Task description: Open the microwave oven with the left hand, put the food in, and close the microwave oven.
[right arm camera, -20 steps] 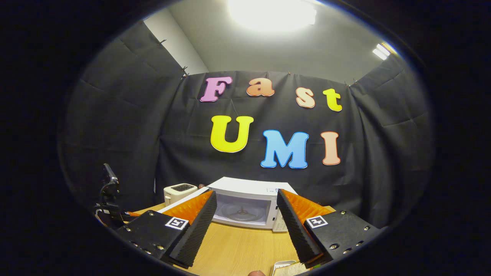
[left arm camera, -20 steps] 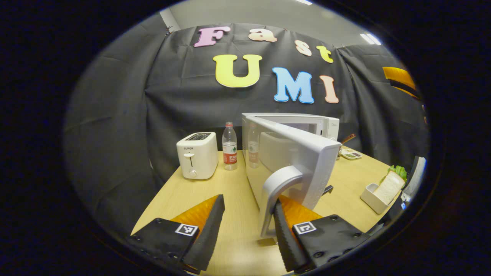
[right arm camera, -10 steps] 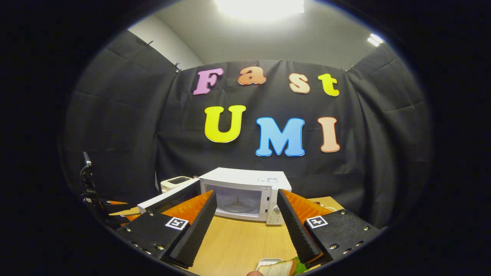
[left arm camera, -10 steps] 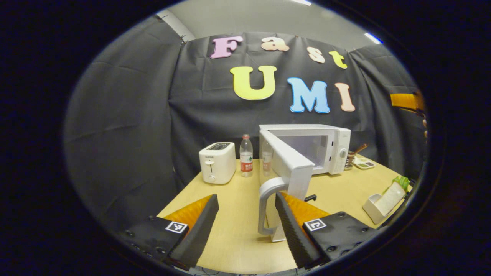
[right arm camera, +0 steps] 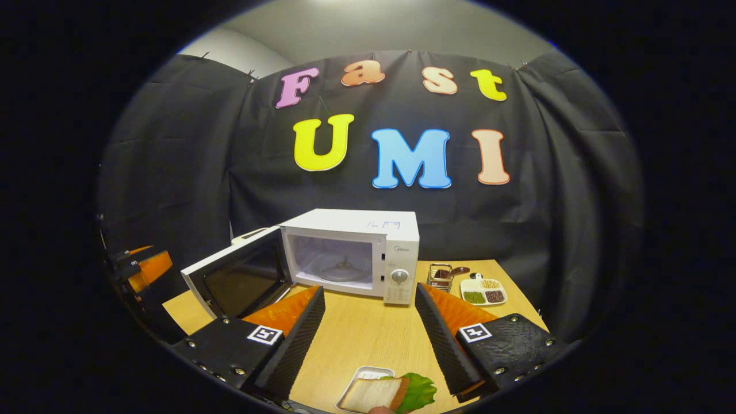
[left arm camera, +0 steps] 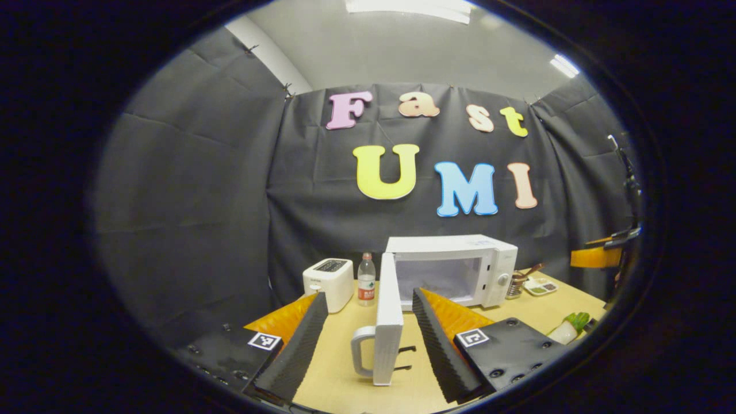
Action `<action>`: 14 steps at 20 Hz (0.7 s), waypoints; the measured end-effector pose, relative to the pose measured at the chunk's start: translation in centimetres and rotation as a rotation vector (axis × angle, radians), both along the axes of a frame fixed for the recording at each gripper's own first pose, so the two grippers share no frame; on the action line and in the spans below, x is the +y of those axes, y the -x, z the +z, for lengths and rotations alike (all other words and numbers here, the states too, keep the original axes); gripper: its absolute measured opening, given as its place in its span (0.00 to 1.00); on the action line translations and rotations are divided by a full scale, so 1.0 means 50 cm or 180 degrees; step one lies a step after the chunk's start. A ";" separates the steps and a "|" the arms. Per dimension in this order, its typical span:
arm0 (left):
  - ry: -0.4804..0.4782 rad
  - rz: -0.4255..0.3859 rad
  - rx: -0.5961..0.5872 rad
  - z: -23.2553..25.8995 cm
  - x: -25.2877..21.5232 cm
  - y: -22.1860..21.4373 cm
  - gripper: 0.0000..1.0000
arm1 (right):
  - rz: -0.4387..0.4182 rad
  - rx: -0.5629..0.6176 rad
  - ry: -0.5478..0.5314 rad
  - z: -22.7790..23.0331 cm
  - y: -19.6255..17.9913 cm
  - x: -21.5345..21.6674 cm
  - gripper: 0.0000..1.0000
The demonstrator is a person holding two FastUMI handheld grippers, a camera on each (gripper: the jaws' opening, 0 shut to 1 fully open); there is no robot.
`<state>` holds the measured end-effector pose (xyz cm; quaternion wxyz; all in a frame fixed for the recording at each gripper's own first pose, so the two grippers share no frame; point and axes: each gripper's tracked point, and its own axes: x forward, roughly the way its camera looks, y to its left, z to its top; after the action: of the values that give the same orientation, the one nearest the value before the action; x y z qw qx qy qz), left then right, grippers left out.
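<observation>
Now the microwave stands on the tabletop at 12 o'clock, its door swung wide. Both hand-held grippers, left and right, are spread, gripping nothing. At 6 o'clock, the sandwich lies in its tray.

Light comes from above: a ceiling lamp glares white at the top centre of the left gripper view, with a smaller one at upper right. The table is evenly lit, shadows soft. Both views are sharp at the centre, bowed and dimmer toward the edges.
</observation>
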<state>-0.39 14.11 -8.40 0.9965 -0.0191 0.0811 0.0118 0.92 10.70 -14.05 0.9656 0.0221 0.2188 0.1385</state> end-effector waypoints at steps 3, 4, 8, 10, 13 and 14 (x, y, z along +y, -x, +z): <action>0.0025 -0.0024 -0.0098 0.042 -0.033 -0.007 0.94 | 0.0012 0.0312 -0.0020 -0.064 0.005 -0.031 0.96; 0.0033 -0.0026 -0.0130 0.054 -0.043 -0.009 0.94 | 0.0009 0.0444 -0.0060 -0.087 0.009 -0.039 0.96; 0.0045 -0.0062 -0.0216 0.086 -0.092 -0.015 0.95 | 0.0011 0.0945 -0.0238 -0.160 0.043 -0.062 0.96; 0.0026 -0.0092 -0.0233 0.093 -0.115 -0.018 0.95 | 0.0005 0.1118 -0.0271 -0.187 0.062 -0.078 0.97; -0.0004 -0.0121 -0.0227 0.096 -0.150 -0.023 0.95 | 0.0010 0.1378 -0.0341 -0.229 0.094 -0.093 0.97; -0.0004 -0.0142 -0.0204 0.096 -0.163 -0.024 0.95 | 0.0032 0.1474 -0.0368 -0.241 0.102 -0.091 0.97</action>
<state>0.81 5.95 -3.59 0.9986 -0.0171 0.0495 -0.0109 -4.17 6.17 -26.09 0.8861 0.1076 0.4262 0.1468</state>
